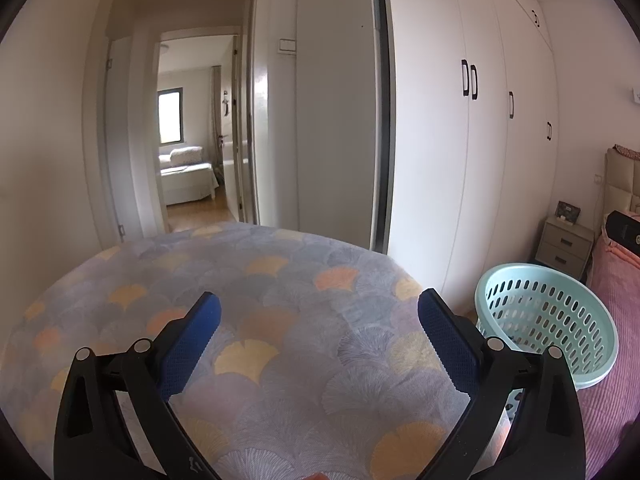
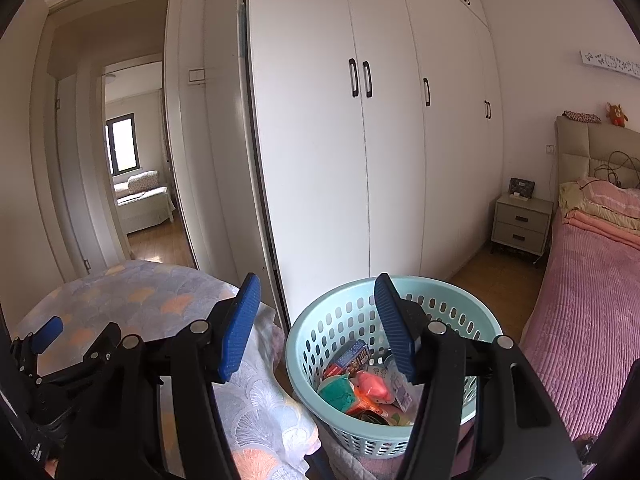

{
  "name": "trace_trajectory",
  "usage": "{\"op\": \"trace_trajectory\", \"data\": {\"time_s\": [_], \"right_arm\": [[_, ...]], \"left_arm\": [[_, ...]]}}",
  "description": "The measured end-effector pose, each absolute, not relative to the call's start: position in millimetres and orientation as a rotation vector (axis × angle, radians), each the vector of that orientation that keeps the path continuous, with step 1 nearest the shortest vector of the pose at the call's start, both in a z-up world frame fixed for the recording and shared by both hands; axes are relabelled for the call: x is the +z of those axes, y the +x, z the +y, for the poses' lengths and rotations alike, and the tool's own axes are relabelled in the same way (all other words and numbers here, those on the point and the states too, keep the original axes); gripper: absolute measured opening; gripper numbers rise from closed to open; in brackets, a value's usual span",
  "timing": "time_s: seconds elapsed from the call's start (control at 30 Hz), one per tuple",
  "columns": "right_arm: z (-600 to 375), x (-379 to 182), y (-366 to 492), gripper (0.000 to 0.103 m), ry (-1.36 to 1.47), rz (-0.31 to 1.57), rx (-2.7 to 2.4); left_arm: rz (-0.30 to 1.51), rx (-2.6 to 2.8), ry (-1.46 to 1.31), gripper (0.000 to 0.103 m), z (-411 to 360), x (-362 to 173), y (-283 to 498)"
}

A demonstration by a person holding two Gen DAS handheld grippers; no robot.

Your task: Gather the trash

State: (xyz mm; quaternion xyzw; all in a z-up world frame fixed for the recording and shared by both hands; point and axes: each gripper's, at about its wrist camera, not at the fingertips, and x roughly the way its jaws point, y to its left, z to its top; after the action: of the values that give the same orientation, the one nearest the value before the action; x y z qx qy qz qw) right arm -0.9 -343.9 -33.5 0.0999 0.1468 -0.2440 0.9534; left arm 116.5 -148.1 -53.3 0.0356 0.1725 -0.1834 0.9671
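A pale teal perforated basket (image 2: 348, 320) stands low in the right wrist view and holds several pieces of trash (image 2: 360, 388): colourful wrappers and a small box. My right gripper (image 2: 316, 320) is open and empty, hovering just above and in front of the basket. My left gripper (image 1: 318, 312) is open and empty over a table with a fan-patterned cloth (image 1: 240, 320); it also shows at the left edge of the right wrist view (image 2: 46, 330). The basket shows at the right of the left wrist view (image 1: 560, 304). No loose trash shows on the cloth.
White wardrobe doors (image 2: 380, 140) stand behind the basket. A bed with a pink cover (image 2: 592, 300) lies to the right, with a grey nightstand (image 2: 520, 220) beyond. An open doorway (image 1: 192, 140) at the left leads to another room.
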Motion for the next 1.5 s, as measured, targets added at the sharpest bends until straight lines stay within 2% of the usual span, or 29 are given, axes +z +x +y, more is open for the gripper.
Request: {"op": "trace_trajectory", "data": {"time_s": [1.5], "right_arm": [[-343,-47,10,0.056,0.206,0.342,-0.499]], "left_arm": [[0.343,-0.341,0.061,0.096,-149,-52,113]]}}
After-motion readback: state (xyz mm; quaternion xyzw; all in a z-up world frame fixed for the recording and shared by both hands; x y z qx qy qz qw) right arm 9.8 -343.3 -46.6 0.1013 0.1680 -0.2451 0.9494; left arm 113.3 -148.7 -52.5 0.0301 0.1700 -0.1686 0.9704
